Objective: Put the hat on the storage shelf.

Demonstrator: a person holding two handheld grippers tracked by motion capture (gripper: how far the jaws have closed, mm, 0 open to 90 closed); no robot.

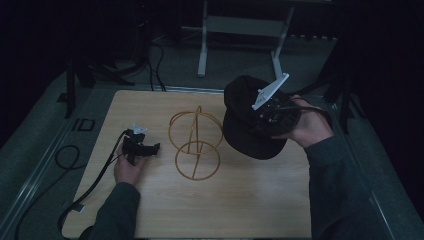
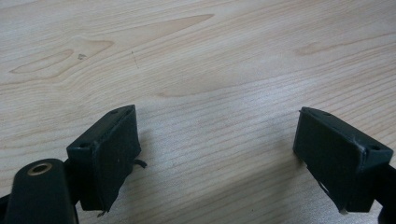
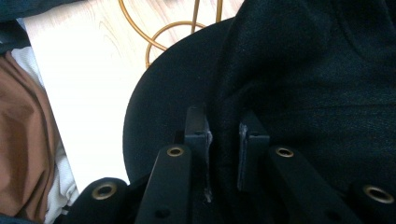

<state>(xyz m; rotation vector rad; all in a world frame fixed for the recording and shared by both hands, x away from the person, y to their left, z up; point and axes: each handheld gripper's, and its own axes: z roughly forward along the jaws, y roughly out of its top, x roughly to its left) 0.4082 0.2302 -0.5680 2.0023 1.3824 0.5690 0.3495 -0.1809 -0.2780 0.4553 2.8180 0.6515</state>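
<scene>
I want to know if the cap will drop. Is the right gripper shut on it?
Shut on it. The right gripper pinches the black cap, its cloth squeezed between the jaws, lifted beside the gold wire stand.

The cap (image 1: 250,125) at three o'clock is plain black, with no pattern, and the wire stand (image 1: 195,145) at the centre is golden. The table (image 1: 225,210) is pale wood with darker grain streaks, and both grippers, left (image 1: 150,148) and right (image 3: 223,128), have black jaws

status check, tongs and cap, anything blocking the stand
Right tongs shut on black cap, held over table's right side. Left tongs open, empty, low over table. Gold wire stand unobstructed.
</scene>
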